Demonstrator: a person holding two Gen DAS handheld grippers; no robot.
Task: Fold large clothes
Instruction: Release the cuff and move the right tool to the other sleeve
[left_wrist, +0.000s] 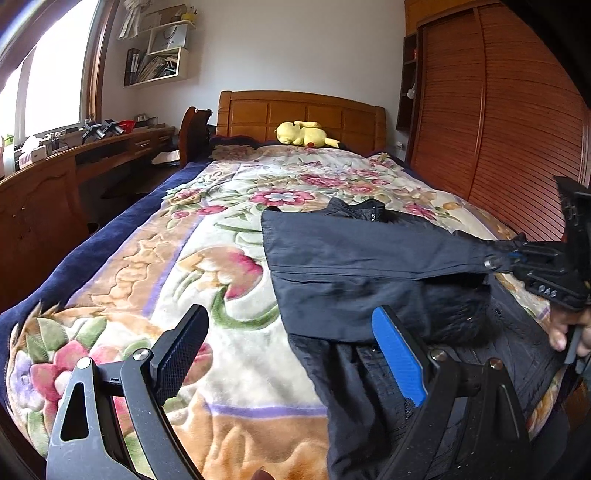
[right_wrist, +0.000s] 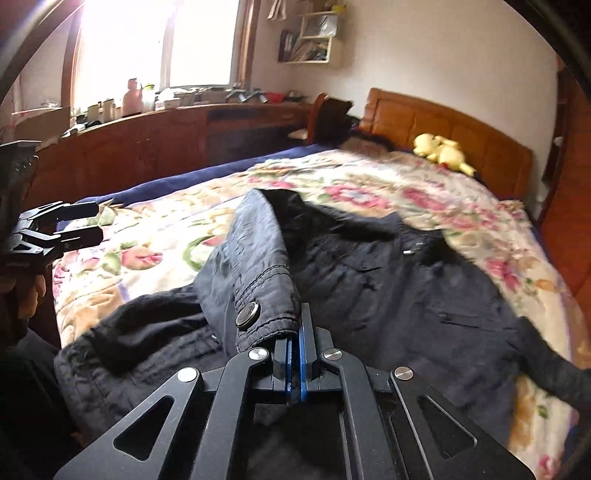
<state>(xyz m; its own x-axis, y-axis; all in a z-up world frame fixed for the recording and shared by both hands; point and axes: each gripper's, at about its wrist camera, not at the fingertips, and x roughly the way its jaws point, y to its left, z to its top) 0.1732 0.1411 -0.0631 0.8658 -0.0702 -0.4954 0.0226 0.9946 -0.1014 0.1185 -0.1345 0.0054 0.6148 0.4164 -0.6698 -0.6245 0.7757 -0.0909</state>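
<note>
In the left wrist view, the dark jacket (left_wrist: 369, 258) is lying on the right side of the bed (left_wrist: 221, 229), over the floral blanket, with its sleeve (left_wrist: 424, 251) being stretched toward the right edge by the right gripper (left_wrist: 517, 258). The left gripper (left_wrist: 291, 354) is hovering over the near hem, its fingers (left_wrist: 399, 354) spread wide and holding nothing; the blue one is just above the fabric.

In the right wrist view, the right gripper (right_wrist: 295, 354) is pinching the sleeve cuff (right_wrist: 266, 314) beside its snap button (right_wrist: 248, 314), fingers pressed together on the cloth. The left gripper (right_wrist: 62, 229) is waiting at the far left, fingers apart.

To do this fold well, I judge the sleeve should be carried taut across the jacket's body and laid flat, while the free gripper is pinning the hem so the body is not dragging.
</note>
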